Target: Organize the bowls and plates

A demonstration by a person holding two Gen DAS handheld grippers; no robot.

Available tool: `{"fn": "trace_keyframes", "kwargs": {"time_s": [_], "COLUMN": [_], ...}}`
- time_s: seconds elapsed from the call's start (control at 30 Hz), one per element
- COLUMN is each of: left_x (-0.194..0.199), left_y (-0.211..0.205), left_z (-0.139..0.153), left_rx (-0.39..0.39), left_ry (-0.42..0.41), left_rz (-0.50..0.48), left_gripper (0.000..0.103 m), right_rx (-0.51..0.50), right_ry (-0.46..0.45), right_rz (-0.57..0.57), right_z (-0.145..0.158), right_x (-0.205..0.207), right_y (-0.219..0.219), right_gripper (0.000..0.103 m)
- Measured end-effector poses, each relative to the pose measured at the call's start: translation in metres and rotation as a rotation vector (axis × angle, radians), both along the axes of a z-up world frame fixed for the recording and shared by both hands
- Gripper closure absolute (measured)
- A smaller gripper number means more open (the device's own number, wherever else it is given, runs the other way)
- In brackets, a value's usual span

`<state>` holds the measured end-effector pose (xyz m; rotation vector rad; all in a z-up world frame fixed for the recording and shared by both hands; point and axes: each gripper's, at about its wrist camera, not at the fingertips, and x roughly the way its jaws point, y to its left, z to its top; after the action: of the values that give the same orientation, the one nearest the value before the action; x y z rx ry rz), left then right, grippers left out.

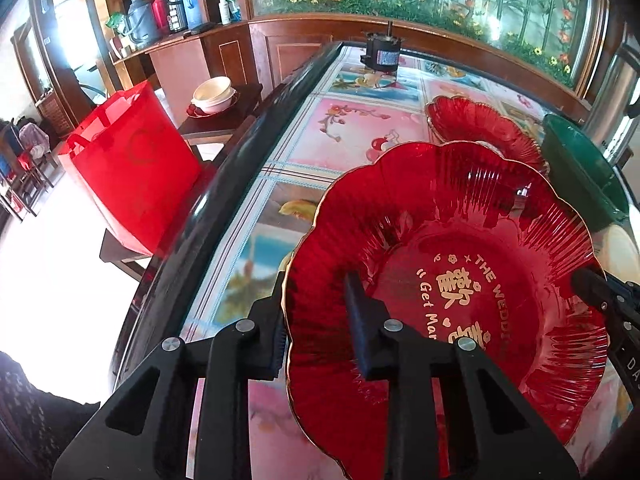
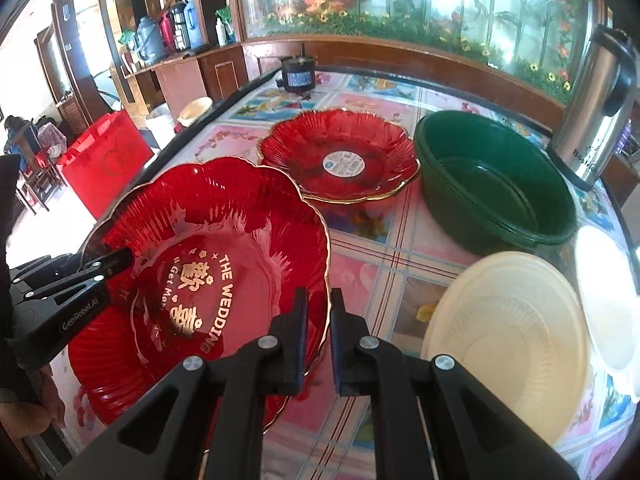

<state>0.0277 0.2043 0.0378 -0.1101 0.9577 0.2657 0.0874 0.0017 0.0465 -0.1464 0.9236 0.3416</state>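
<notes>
A scalloped red glass plate (image 1: 460, 220) with gold lettering and a gold rim lies at the near side of the table. My left gripper (image 1: 316, 280) is shut on its left rim, one finger outside and one inside the dish. In the right wrist view the same plate (image 2: 240, 220) has my right gripper (image 2: 319, 294) shut on its right rim, and the left gripper (image 2: 120, 258) shows at the opposite edge. The right gripper (image 1: 588, 284) also shows at the plate's far side in the left wrist view. A second red plate (image 2: 340, 160) with a round sticker sits further back.
A dark green basin (image 2: 492, 184) stands right of the second plate. A cream bowl (image 2: 508, 340) and a white bowl (image 2: 608, 300) sit at the near right. A steel flask (image 2: 596, 112) and a black motor (image 2: 296, 74) stand further back. Off the table's black edge (image 1: 224, 184) are a red bag (image 1: 132, 168) and stacked white bowls (image 1: 212, 94).
</notes>
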Motion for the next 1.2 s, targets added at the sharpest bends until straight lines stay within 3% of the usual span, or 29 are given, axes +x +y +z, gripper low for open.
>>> {"fn": "trace_keyframes", "kwargs": {"time_s": [0.33,0.6,0.87,1.2], "left_x": [-0.078,-0.144,-0.167,-0.166], "left_y": [0.007,0.014,0.013,0.016], "left_z": [0.029,0.028,0.009,-0.004], "left_rx": [-0.003,0.018,0.017,0.056], "left_ry": [-0.048,-0.073,-0.061,-0.043], "left_rz": [0.005,0.056,0.077,0.105], "left_gripper": [0.077,0.077,0.077,0.073], "right_rx": [0.057,0.065,0.026,0.025], "right_ry": [-0.031,-0.027,0.004,0.038], "right_rz": [0.044,0.117,0.150,0.157], "right_z": [0.027,0.022,0.000,-0.016], "right_x": [-0.065,-0.120,-0.144,-0.142], "right_y": [0.000,0.013,0.020,0.024], "right_gripper": [0.095,0.094,0.094,0.093]}}
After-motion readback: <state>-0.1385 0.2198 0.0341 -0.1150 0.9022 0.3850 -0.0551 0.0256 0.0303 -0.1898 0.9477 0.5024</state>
